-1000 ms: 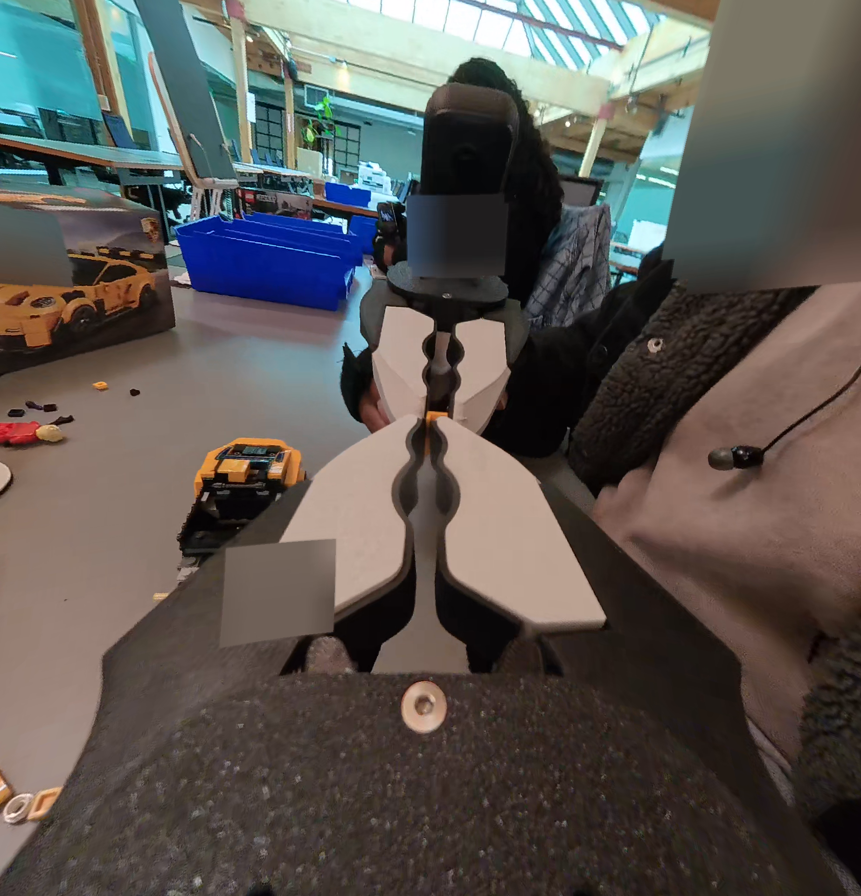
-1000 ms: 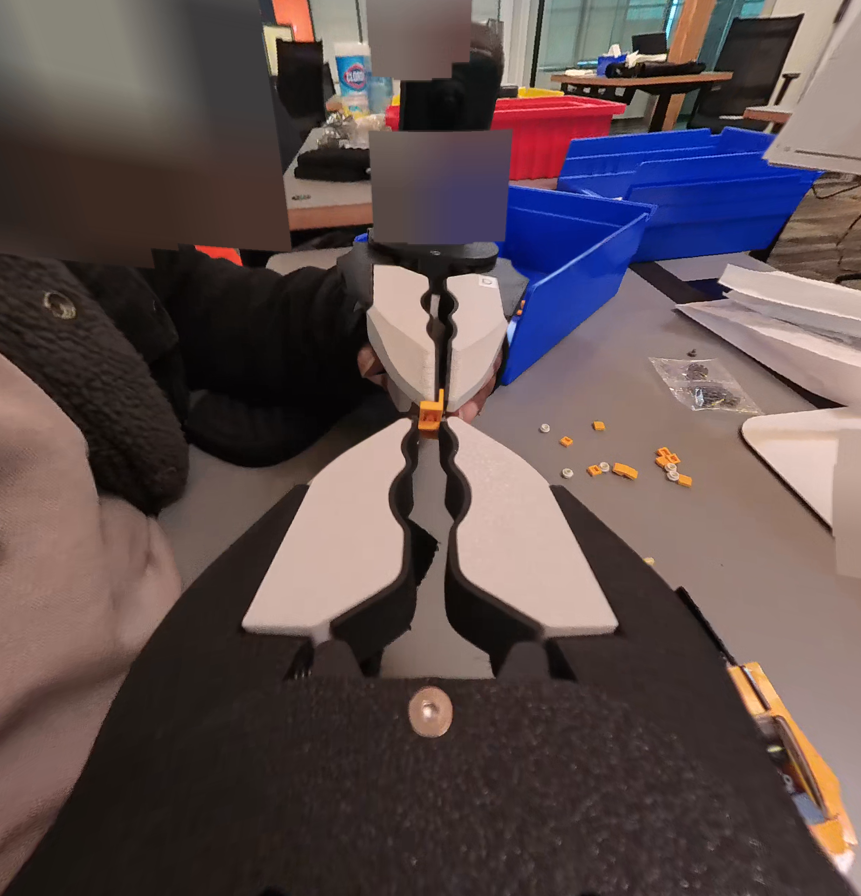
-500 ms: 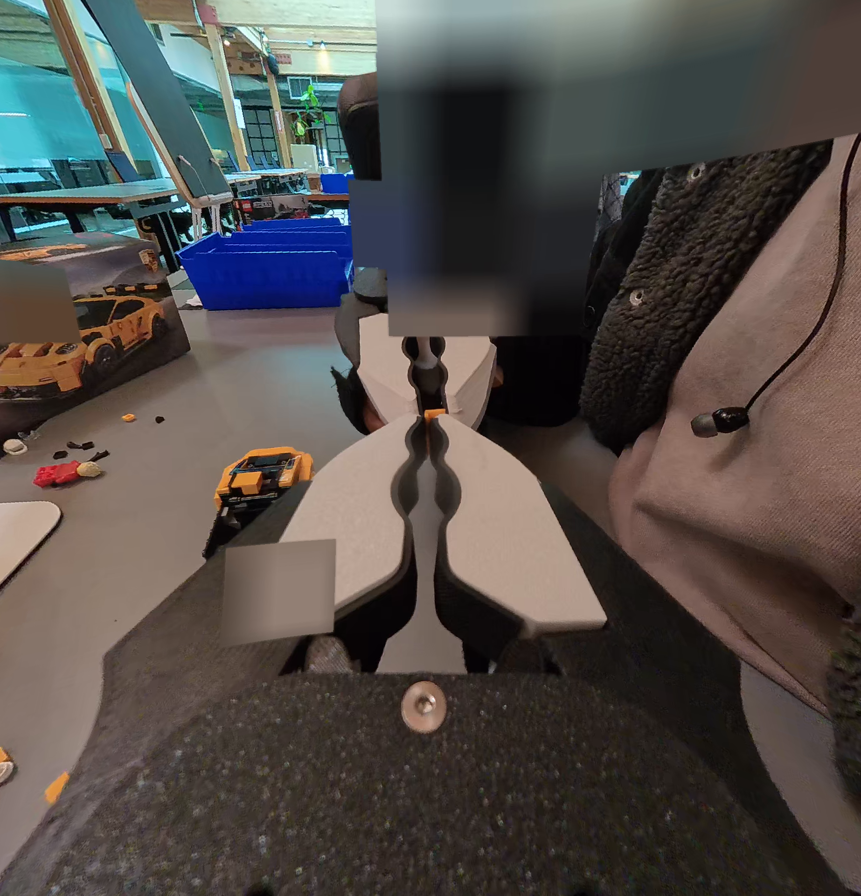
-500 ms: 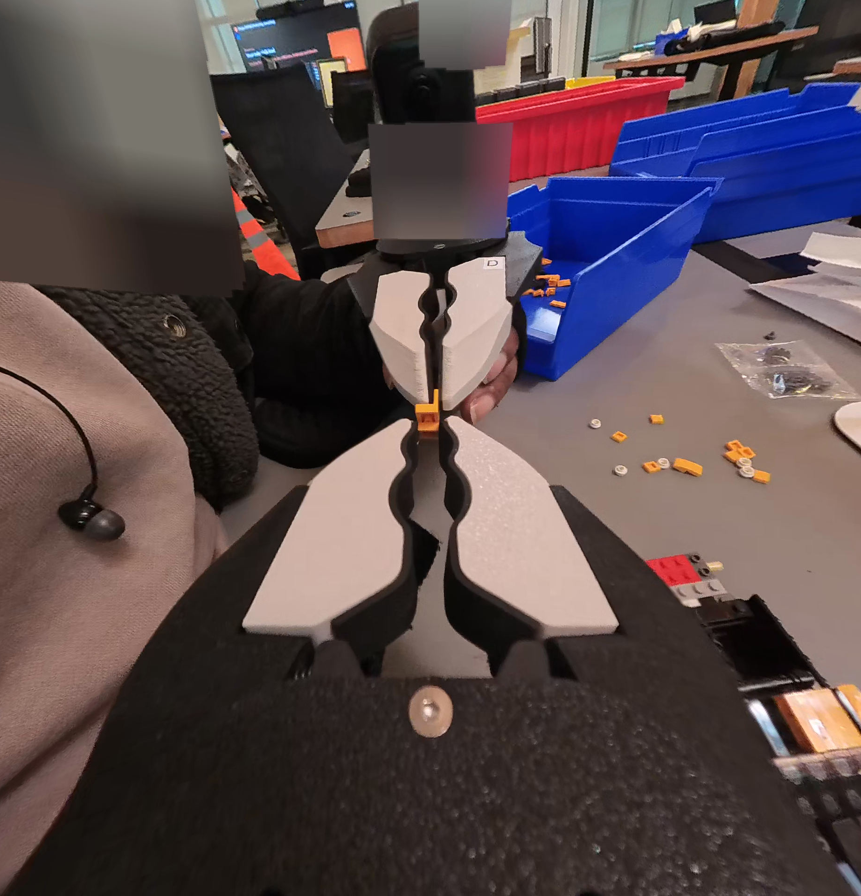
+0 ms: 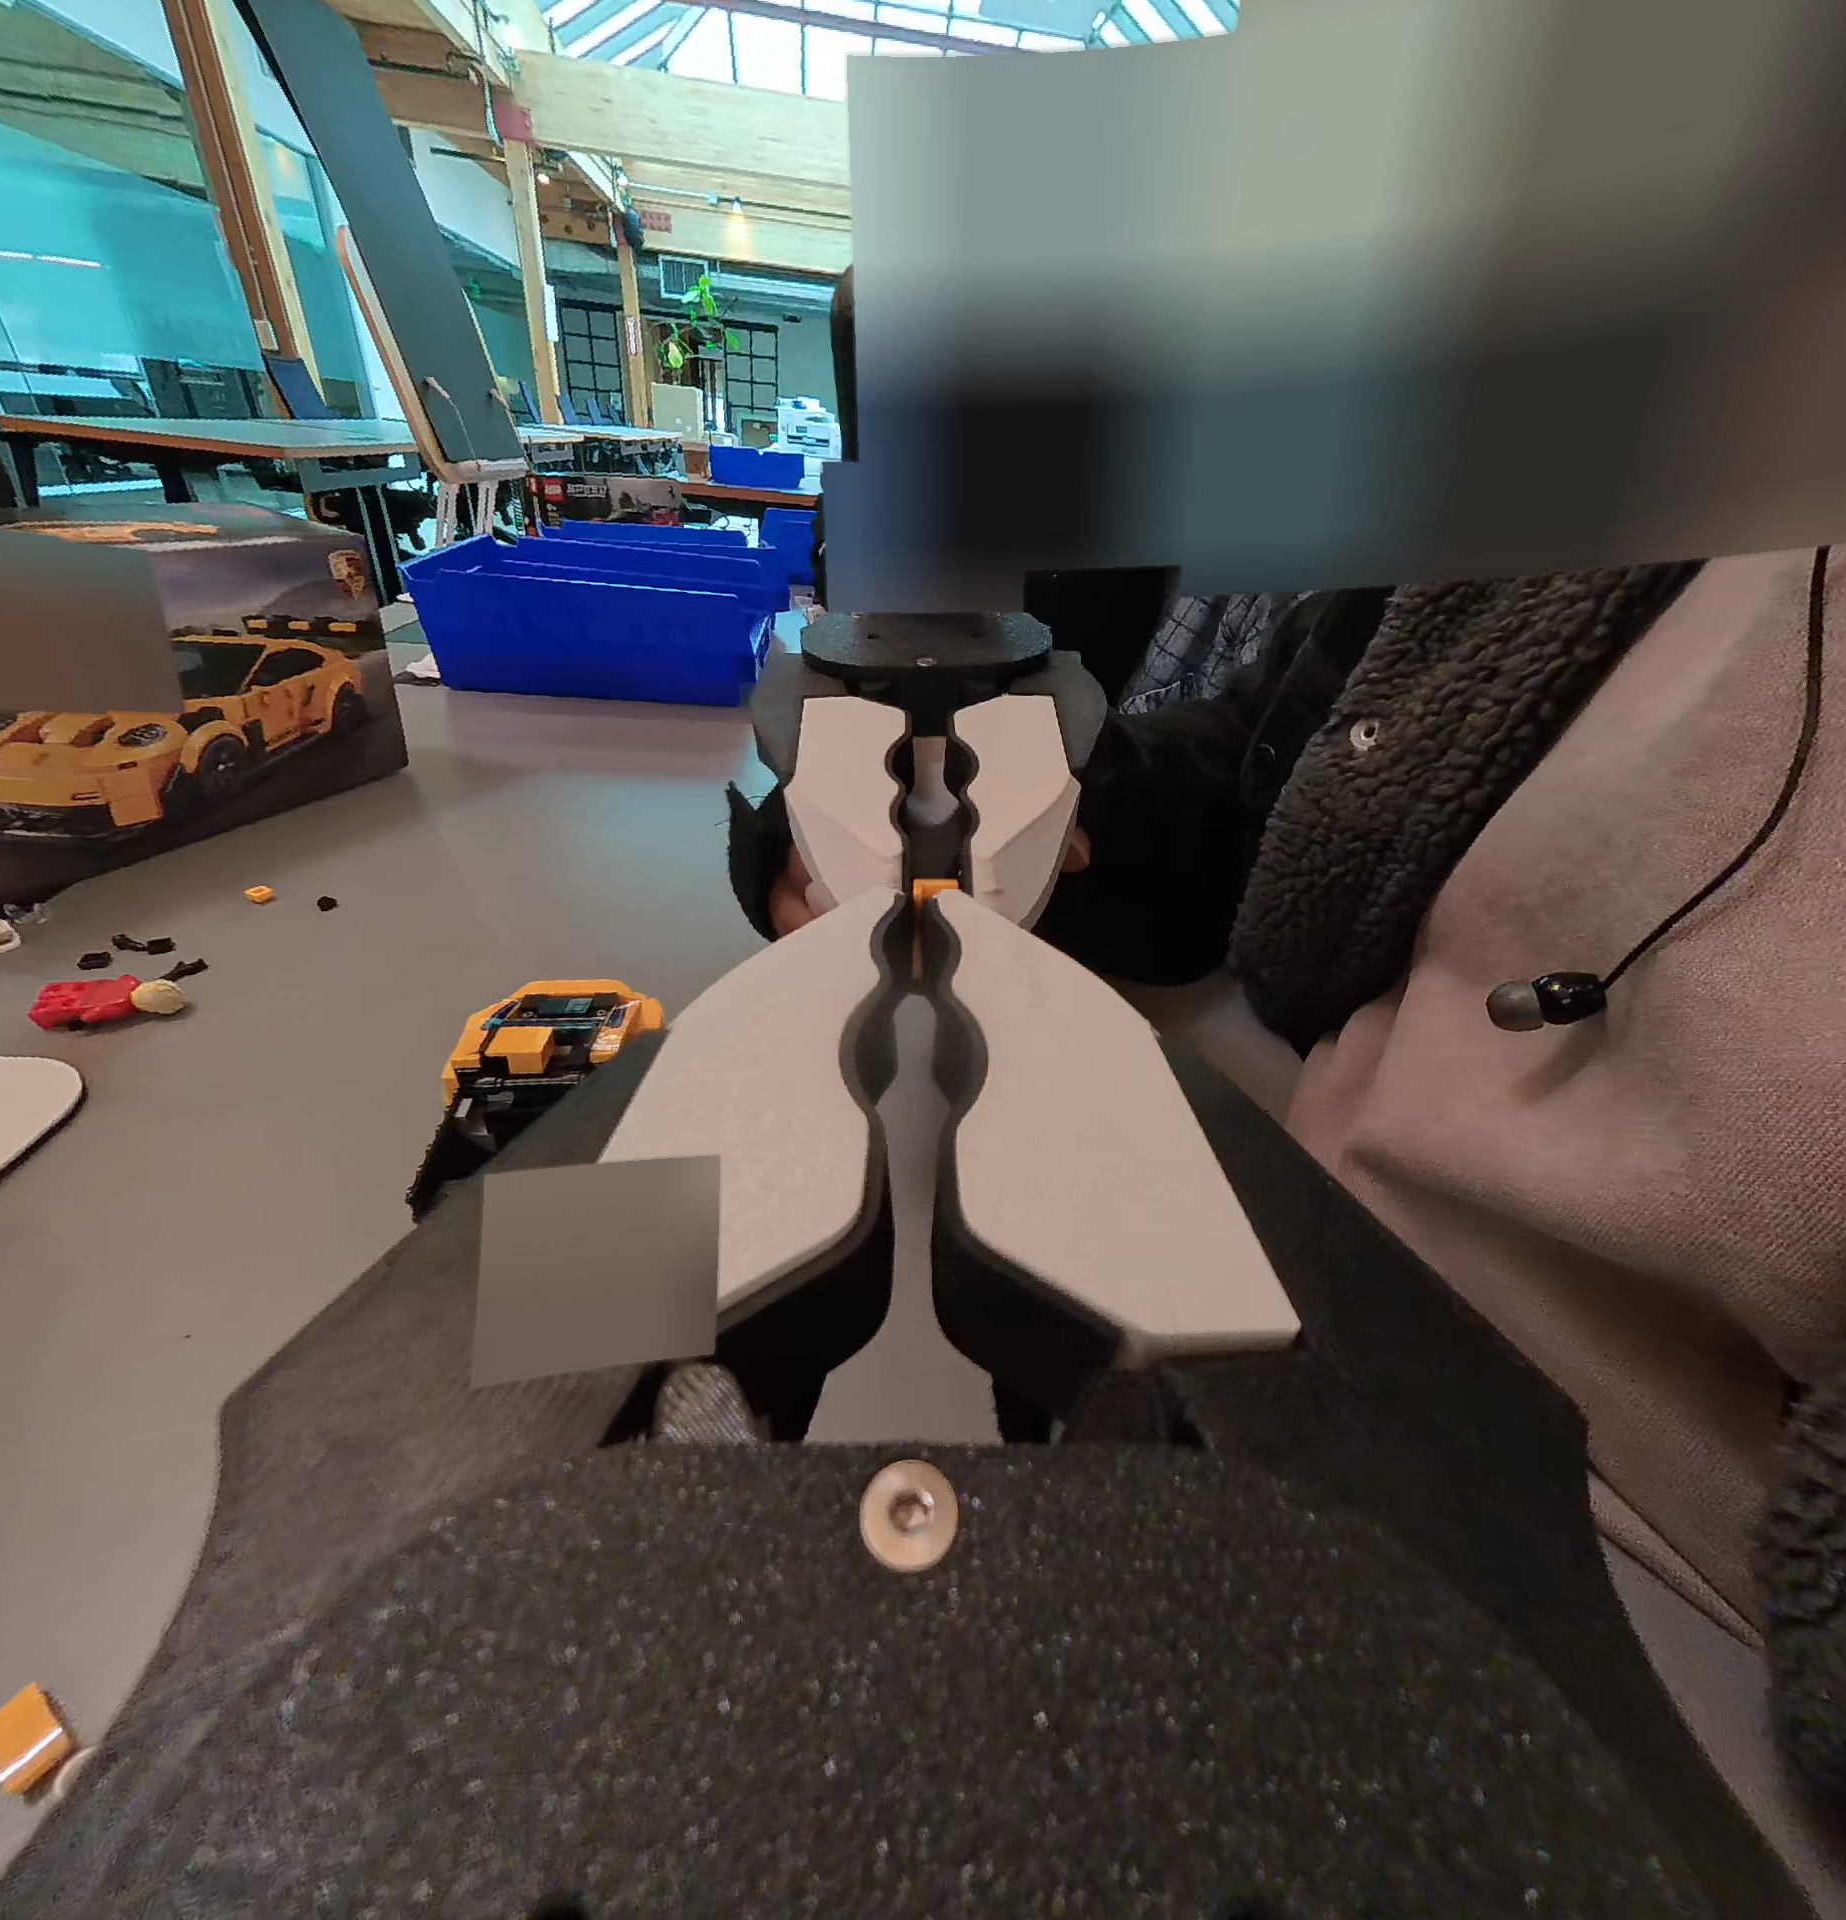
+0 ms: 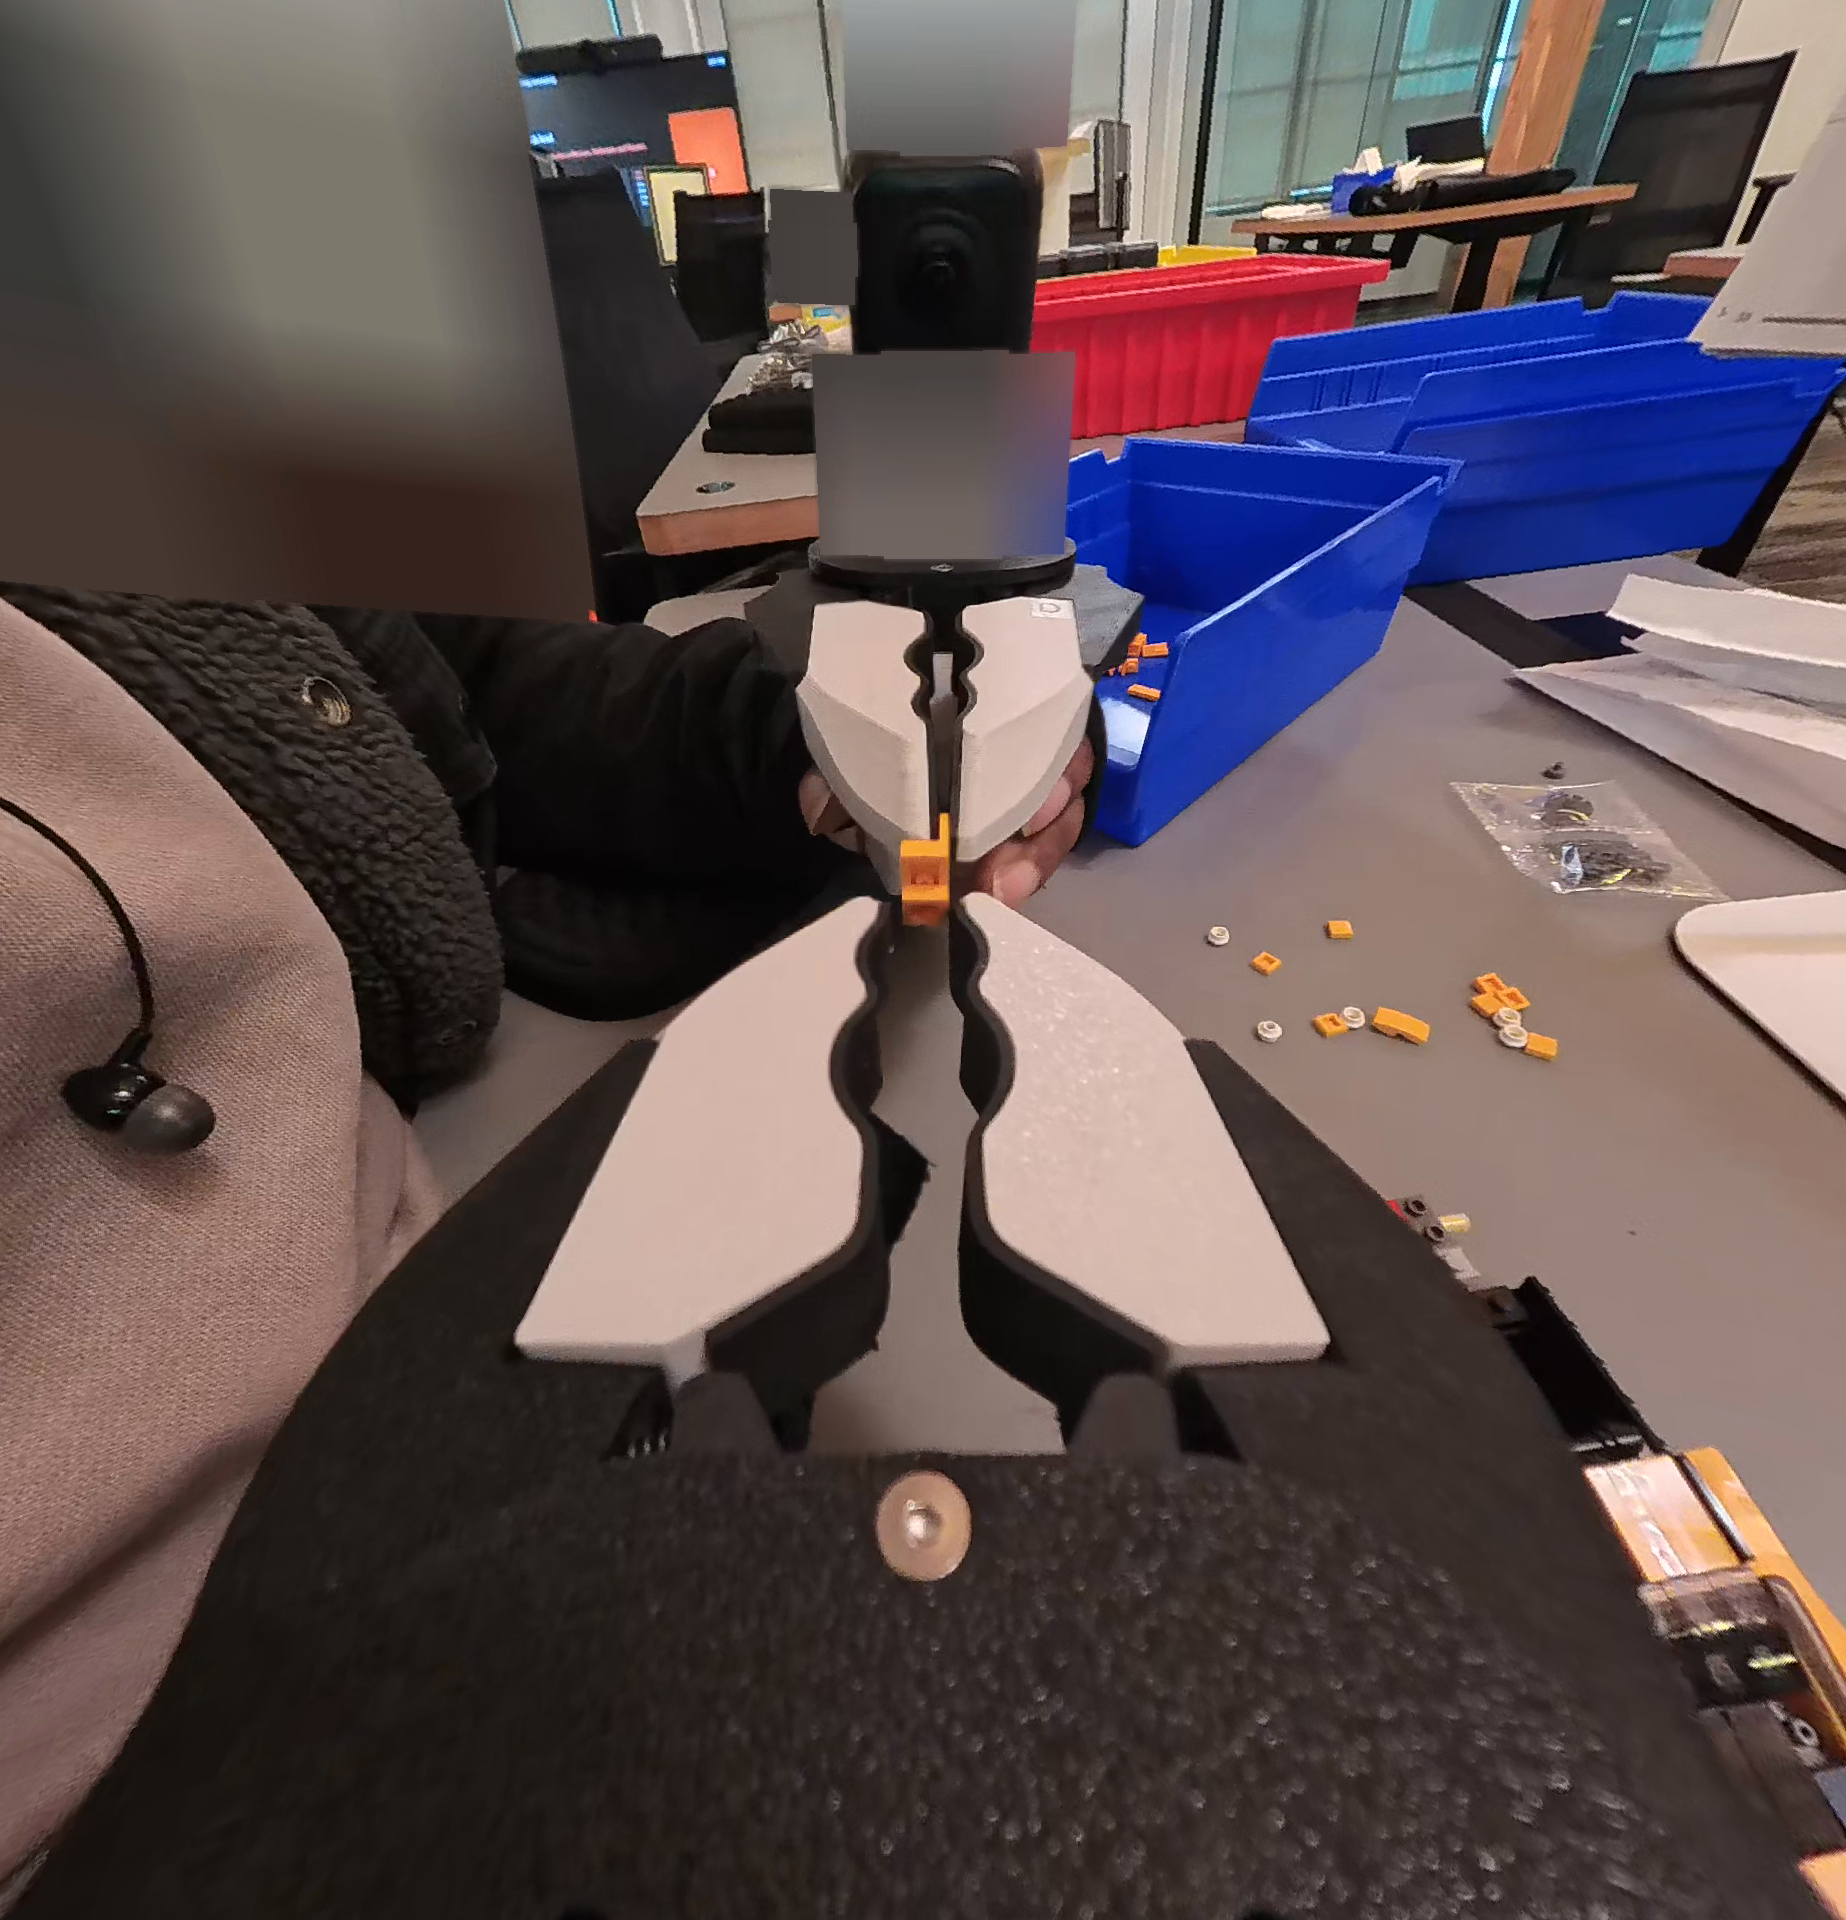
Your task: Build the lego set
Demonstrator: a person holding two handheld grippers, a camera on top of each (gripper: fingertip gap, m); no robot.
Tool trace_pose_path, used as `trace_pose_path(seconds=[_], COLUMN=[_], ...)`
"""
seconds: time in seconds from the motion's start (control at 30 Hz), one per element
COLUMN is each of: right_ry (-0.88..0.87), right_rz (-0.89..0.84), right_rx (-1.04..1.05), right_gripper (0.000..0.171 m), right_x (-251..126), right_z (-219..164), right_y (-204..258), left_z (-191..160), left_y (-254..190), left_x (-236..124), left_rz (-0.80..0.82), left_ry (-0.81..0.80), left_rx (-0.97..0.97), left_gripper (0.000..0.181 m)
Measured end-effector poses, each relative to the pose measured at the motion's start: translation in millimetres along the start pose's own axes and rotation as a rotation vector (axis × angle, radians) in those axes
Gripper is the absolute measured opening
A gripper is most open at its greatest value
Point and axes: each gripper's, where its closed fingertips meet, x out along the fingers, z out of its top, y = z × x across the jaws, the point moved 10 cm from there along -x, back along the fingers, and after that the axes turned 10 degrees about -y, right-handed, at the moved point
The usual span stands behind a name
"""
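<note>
Worktop (image 5: 275, 1195): grey, strewn with small pieces
Box (image 5: 171, 707): far left
Car (image 5: 545, 1049): part-built, left of both tools
Left tool (image 5: 917, 914): clamped on orange piece (image 5: 931, 891)
Right tool (image 6: 924, 914): tip-to-tip opposite, clamped on same piece
Bin (image 6: 1262, 623): blue, right
</note>
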Motion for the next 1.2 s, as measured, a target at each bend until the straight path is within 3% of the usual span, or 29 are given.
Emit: trace_pose_path(seconds=[0.37, 0.63, 1.2], right_ry=[-0.013, -0.047, -0.039], right_rz=[0.002, -0.029, -0.018], right_rx=[0.05, 0.08, 0.083], right_gripper=[0.008, 0.01, 0.008], right_x=[1, -1, 0], right_z=[-5, -3, -1], right_y=[-5, -8, -6], left_z=[-3, -3, -3], left_y=[3, 12, 10], left_x=[-1, -4, -2], left_rz=[0.012, 0.022, 0.01], left_ry=[0.005, -0.067, -0.051], left_rx=[-0.033, -0.191, -0.176], left_gripper=[0.001, 0.0, 0.001])
